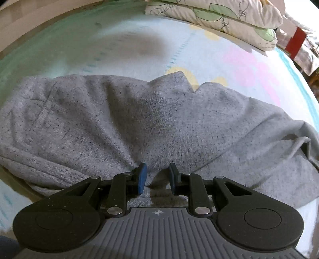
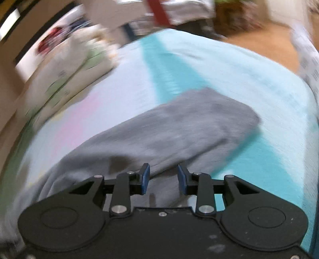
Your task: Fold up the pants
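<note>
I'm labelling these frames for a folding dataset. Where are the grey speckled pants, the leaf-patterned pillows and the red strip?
grey speckled pants (image 1: 151,123): left wrist view, middle of the spread fabric.
leaf-patterned pillows (image 1: 225,18): left wrist view, front face of the stack.
red strip (image 1: 296,45): left wrist view, its centre.

Right wrist view smeared throughout by motion blur. Grey speckled knit pants (image 2: 179,127) there without visible weave or seams; near-left end cut by frame edge. Leaf-printed pillows (image 2: 65,75) at far left reduced to streaks. Red upright strip (image 2: 159,10) at far edge unidentifiable. Left wrist view: pants (image 1: 139,123) near edge hidden behind black gripper body.
</note>
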`<state>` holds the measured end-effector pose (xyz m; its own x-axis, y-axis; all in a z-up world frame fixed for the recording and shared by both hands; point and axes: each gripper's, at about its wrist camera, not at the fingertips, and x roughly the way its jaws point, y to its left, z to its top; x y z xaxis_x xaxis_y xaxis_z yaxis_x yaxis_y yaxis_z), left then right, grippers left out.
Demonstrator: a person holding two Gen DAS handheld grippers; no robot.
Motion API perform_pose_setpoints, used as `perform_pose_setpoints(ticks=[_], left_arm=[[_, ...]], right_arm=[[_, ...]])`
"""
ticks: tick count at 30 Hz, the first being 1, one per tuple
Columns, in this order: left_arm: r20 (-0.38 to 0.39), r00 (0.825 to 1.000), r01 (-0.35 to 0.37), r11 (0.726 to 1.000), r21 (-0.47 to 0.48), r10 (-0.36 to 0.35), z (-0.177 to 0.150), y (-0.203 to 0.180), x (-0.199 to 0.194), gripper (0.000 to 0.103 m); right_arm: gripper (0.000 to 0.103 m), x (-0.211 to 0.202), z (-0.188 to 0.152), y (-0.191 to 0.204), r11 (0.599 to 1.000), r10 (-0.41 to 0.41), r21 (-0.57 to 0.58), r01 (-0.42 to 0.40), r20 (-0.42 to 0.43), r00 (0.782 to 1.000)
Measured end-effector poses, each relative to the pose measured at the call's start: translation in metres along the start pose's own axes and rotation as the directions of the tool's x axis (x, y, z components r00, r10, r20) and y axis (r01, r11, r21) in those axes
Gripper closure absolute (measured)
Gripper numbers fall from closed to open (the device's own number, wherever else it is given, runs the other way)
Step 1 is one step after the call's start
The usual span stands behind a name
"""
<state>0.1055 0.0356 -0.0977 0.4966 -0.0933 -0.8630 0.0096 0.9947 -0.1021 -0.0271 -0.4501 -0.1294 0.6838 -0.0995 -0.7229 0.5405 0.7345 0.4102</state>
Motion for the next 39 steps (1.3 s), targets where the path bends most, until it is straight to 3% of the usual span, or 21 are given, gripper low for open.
perform_pose_setpoints(ticks=[6,14,15,17,21,25,28,33,39], left_arm=[[-0.006,1.000,-0.013,1.000,0.014,0.013,0.001,0.000,0.004,0.080],[-0.010,1.000,-0.007,1.000,0.010,0.007,0.000,-0.004,0.004,0.080],[-0.010,1.000,-0.005,1.000,0.008,0.005,0.000,-0.004,0.004,0.080],[-0.010,1.000,0.001,1.000,0.001,-0.001,0.000,-0.001,0.003,0.080],[-0.012,1.000,0.015,1.000,-0.015,-0.016,0.001,0.003,0.003,0.080],[-0.013,0.999,0.031,0.999,-0.033,-0.031,0.002,0.008,0.003,0.080],[-0.016,0.999,0.035,0.999,-0.030,-0.035,0.002,0.010,0.003,0.080],[-0.020,0.999,0.043,0.998,-0.038,-0.043,0.004,0.016,0.001,0.080],[-0.013,0.998,0.057,0.997,-0.053,-0.058,0.004,0.021,-0.005,0.080]], right_arm=[[0.067,0.012,0.004,-0.035,0.980,0.011,0.200,-0.012,0.004,1.000],[0.065,0.023,0.021,-0.035,0.968,0.011,0.250,-0.018,0.032,0.999],[0.072,0.025,0.024,-0.032,0.973,0.005,0.232,-0.012,0.032,0.999],[0.096,0.023,0.030,-0.024,0.986,-0.010,0.164,0.004,0.038,0.999],[0.096,0.001,0.051,0.011,0.998,0.000,-0.065,0.006,0.105,0.994],[0.096,-0.037,0.080,0.011,0.992,0.008,-0.126,0.017,0.197,0.980],[0.096,-0.033,0.088,-0.003,0.987,-0.057,-0.140,0.079,0.156,0.986],[0.096,0.003,0.071,-0.012,0.962,-0.145,-0.228,0.151,0.044,0.988],[0.096,0.012,0.059,-0.026,0.953,-0.193,-0.238,0.189,0.006,0.981]])
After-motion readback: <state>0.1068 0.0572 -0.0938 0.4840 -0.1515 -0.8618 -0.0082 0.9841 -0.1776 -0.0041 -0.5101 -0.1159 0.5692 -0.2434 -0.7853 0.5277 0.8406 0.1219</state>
